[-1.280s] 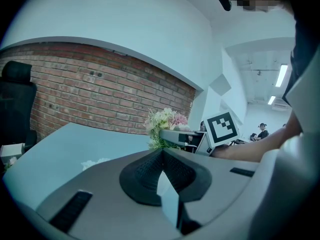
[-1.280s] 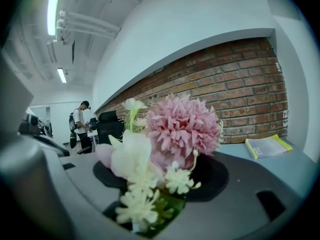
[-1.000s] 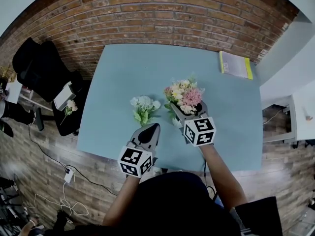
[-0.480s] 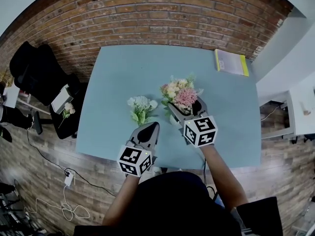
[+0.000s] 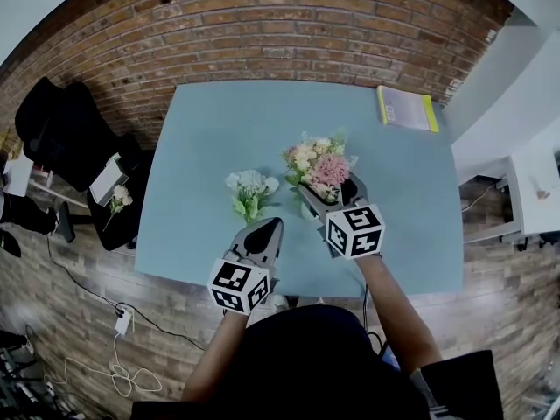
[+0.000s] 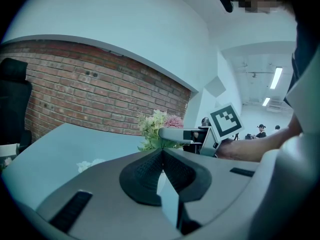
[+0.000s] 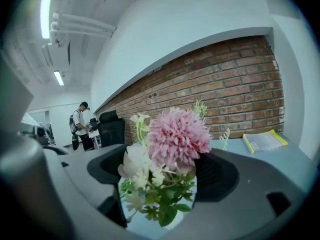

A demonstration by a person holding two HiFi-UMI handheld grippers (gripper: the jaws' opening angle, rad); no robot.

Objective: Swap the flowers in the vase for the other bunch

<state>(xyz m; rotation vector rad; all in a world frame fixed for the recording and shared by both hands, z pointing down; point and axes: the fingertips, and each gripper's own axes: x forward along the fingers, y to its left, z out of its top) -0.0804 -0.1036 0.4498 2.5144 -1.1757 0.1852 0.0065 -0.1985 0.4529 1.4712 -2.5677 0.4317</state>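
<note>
In the head view, the pink bunch [image 5: 317, 166] stands upright near the middle of the desk [image 5: 210, 129]. Its vase is mostly hidden under the blooms, and the white bunch [image 5: 252, 191] lies just to its left. Your right claw [image 5: 331, 191] reaches the pink bunch from the near edge, forearm straight behind it. Your left claw [image 5: 268, 227] hangs just short of the white bunch. The left gripper view shows that claw pressed together on nothing, pointing almost level across the desk. In the right gripper view the jaws stand spread either side of the pink blooms and leaves. The foliage hides the stems, so contact there is unclear. Drop lower before closing, pinch the stems rather than the flower heads, and draw straight up so the vase stays put.
</note>
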